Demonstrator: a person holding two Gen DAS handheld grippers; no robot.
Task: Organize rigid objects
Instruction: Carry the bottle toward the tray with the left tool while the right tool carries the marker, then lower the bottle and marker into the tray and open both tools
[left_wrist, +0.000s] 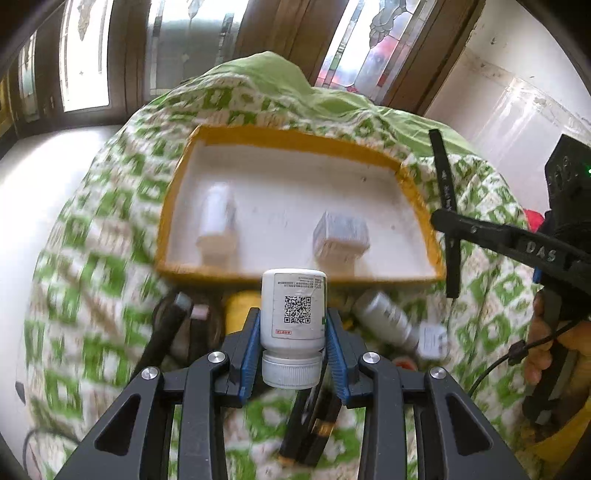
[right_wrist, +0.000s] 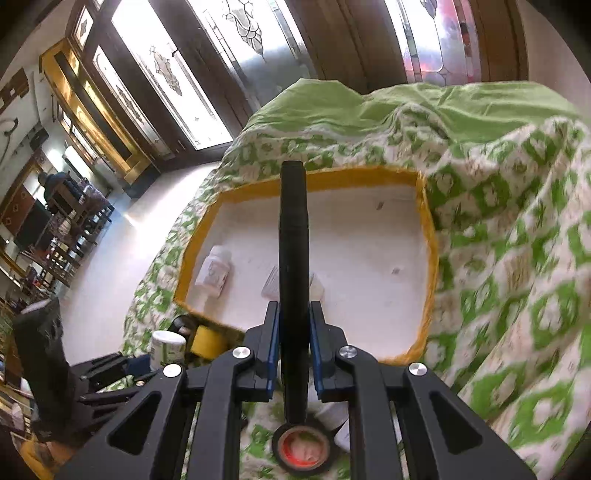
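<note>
L claw (left_wrist: 293, 332): clamped on bottle, tilted down | R claw (right_wrist: 293, 332): clamped on black stick

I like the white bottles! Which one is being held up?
The QR-code bottle, clamped in the left tongs. The other bottle sits inside the yellow-rimmed tray.

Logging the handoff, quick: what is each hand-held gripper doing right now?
Left hand-held gripper: closed on a white bottle.
Right hand-held gripper: closed on a black stick.

A tray (left_wrist: 184, 177) is set on a bedspread (left_wrist: 110, 229); a bottle (left_wrist: 218, 218) lies left in it, a box (left_wrist: 341, 232) right.
</note>
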